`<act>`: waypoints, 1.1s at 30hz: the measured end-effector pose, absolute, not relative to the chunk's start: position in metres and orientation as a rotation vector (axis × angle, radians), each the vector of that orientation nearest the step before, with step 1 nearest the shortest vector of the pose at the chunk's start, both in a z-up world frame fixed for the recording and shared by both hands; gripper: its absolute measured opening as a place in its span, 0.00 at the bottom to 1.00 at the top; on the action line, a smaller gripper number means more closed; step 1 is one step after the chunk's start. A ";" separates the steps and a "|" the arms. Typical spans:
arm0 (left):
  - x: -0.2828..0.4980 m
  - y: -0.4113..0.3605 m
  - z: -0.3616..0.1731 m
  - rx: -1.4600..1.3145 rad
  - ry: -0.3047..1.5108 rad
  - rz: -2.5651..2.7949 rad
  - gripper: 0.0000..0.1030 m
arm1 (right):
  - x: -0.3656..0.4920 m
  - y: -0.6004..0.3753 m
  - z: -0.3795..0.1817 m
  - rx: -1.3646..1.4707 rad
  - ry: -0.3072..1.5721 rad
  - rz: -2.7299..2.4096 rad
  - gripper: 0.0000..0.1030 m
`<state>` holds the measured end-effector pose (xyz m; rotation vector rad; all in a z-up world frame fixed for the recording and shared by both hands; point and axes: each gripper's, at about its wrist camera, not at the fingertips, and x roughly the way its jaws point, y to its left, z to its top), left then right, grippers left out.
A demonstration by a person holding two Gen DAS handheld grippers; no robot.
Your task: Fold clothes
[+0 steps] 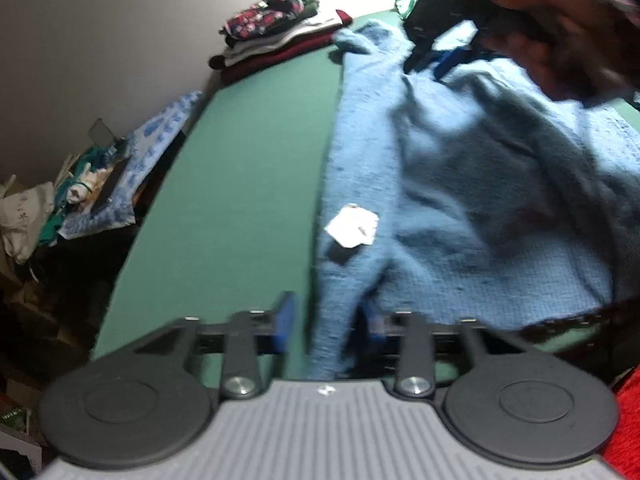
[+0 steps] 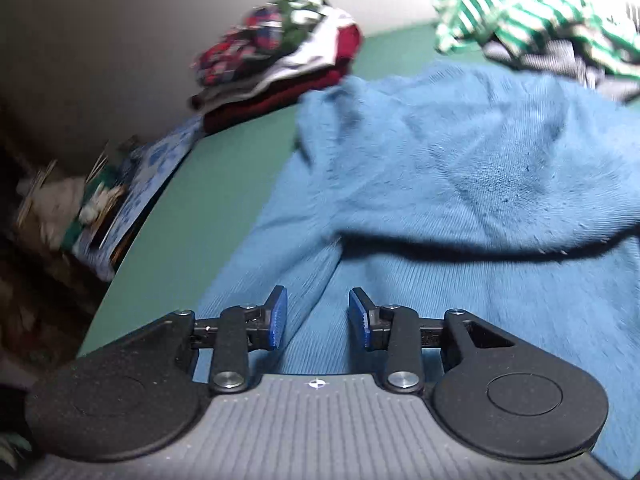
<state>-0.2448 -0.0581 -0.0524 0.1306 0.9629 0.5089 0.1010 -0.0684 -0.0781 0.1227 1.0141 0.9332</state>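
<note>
- Left wrist view: the blue sweater (image 1: 460, 184) lies spread on the green table (image 1: 248, 184), and I take it as the landmark. Its near left edge hangs as a strip between the blue pads of the left gripper (image 1: 326, 322). The pads stand some way apart, with the cloth between them. The picture is blurred, so I cannot tell whether they press on the knit.
- A white tag (image 1: 352, 226) sits on the sweater near its left edge, beyond the gripper.
- At the sweater's far end the right gripper (image 1: 428, 58) hangs just over the cloth, held by a hand (image 1: 568, 48). From here I cannot tell how its jaws stand.
- A stack of folded clothes (image 1: 280, 36) rests beyond the sweater's far left corner.
- Right wrist view: the right gripper (image 2: 318, 318) hovers over the sweater (image 2: 460, 184) with its jaws partly open. The knit shows between the pads, but they grip nothing.
- A raised fold of the sweater crosses just ahead of the pads. A green-striped garment (image 2: 532, 12) lies past the sweater's far right.
- Judgement: the step in hand looks like taking hold of the sweater's left side for a fold across its body. Next, both grippers need a firm pinch on that edge, then a level carry so the edge lands straight.
</note>
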 end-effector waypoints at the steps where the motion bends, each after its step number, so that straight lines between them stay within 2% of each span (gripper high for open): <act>1: -0.243 -0.062 -0.053 0.138 0.966 0.515 0.08 | 0.108 -0.066 -0.082 0.174 1.022 0.927 0.33; 6: -0.241 -0.078 -0.046 0.205 0.944 0.545 0.08 | 0.133 -0.055 -0.087 0.296 1.024 0.886 0.30; 10: -0.240 -0.084 -0.030 0.208 0.911 0.561 0.08 | 0.136 -0.048 -0.077 0.237 0.988 0.899 0.18; 16: -0.228 -0.109 -0.005 0.234 0.863 0.448 0.07 | 0.138 -0.044 -0.050 0.124 0.813 0.953 0.16; 21: -0.212 -0.118 -0.020 0.136 0.918 0.303 0.07 | 0.142 -0.031 -0.058 -0.051 0.759 0.969 0.16; 25: -0.202 -0.121 -0.038 0.112 0.977 0.246 0.09 | 0.142 -0.031 -0.073 -0.118 0.777 0.969 0.17; 28: -0.202 -0.123 -0.043 0.119 0.994 0.241 0.22 | 0.142 -0.040 -0.076 -0.082 0.800 0.972 0.24; 33: -0.213 -0.121 -0.043 0.099 1.011 0.225 0.30 | 0.138 -0.064 -0.073 -0.049 0.851 0.993 0.31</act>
